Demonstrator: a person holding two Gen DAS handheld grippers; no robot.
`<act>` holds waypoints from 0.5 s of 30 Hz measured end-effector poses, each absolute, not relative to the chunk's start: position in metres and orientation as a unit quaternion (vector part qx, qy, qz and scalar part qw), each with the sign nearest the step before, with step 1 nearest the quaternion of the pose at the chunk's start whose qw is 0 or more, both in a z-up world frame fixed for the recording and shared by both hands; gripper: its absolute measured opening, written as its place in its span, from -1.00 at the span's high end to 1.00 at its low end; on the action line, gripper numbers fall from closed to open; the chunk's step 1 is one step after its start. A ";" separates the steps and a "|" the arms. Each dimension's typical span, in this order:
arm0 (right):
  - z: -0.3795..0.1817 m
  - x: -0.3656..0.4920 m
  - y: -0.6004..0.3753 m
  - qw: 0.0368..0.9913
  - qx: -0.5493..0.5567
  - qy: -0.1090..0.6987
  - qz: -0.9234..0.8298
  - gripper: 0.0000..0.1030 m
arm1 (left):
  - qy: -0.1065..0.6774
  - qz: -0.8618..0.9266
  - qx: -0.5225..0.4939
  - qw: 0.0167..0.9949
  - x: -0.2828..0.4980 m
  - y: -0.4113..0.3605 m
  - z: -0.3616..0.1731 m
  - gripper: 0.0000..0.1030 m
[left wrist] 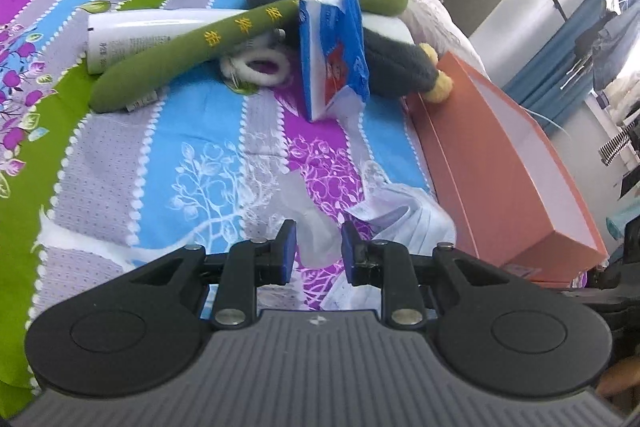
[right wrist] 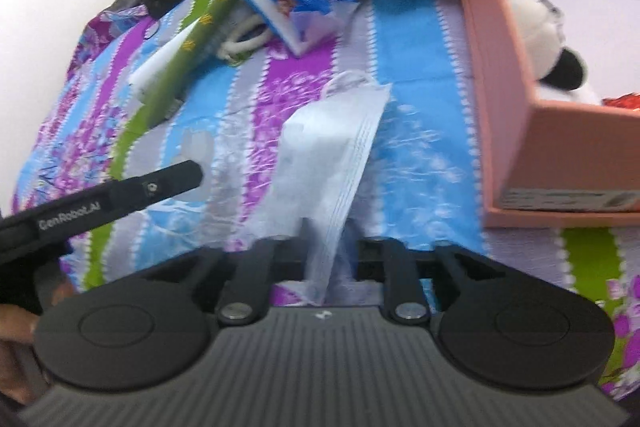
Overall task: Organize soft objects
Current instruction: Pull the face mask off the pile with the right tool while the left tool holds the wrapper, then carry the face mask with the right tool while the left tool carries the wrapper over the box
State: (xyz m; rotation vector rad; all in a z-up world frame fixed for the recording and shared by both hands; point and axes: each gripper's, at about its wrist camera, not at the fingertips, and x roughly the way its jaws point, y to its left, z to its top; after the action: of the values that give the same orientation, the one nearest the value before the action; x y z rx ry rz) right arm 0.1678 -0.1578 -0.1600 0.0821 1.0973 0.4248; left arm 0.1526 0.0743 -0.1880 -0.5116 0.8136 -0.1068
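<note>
Striped floral bedding (left wrist: 224,163) covered the bed. On it, near the orange box (left wrist: 496,163) at the bed's edge, lay a clear plastic packet (right wrist: 332,155). The right tool (right wrist: 326,247) straddled its near end, fingers apart. The left tool (left wrist: 319,247) stood partly open over crumpled plastic, pads not pressing. A panda toy (right wrist: 536,27) sat in the box.

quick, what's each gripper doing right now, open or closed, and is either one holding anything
Left gripper: open, pads apart around a white plastic wrapper on the bedspread, not pressing it.
Right gripper: open, the white mask pack between its jaws, no clear grip.
</note>
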 end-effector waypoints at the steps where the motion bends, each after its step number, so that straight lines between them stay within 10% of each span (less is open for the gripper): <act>1: -0.158 0.167 -0.161 0.837 0.036 0.509 0.199 0.10 | 0.392 -0.052 -0.245 0.885 0.153 0.073 -0.188 0.46; 15: -0.170 0.173 -0.134 0.872 -0.044 0.443 0.204 -0.11 | 0.403 -0.053 -0.232 0.883 0.159 0.066 -0.195 0.45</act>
State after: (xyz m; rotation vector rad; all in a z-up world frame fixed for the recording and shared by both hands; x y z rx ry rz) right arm 0.1729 -0.1336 -0.1704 -0.0923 0.9256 0.4264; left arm 0.1589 0.0657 -0.1954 -0.4834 0.8396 -0.1112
